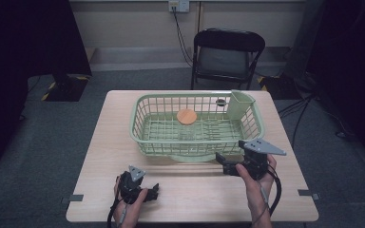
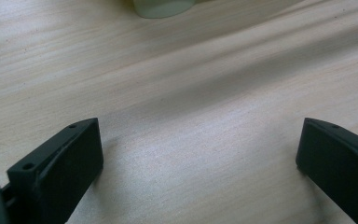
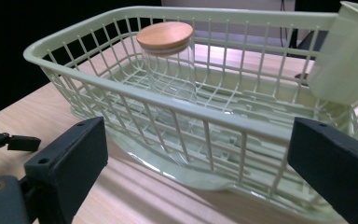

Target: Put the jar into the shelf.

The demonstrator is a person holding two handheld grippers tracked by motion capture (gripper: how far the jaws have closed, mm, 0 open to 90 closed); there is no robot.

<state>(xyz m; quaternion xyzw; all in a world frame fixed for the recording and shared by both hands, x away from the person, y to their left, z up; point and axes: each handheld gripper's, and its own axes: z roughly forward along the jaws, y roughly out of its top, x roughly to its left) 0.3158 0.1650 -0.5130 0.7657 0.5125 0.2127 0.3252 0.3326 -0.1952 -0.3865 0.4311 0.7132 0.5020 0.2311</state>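
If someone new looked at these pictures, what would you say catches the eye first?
The pale green basket at the middle of the wooden table stands out first, with a clear glass jar under a round wooden lid standing inside it. A green cup hangs at its far right corner. In front of it, the left gripper lies near the table's front edge and the right gripper sits close to the basket, both with jaws apart.

Pale green basket [image 1: 142,135], tan wooden lid [image 1: 187,116] on clear glass jar [image 3: 170,77], light wood-grain table [image 1: 100,156], black claws.
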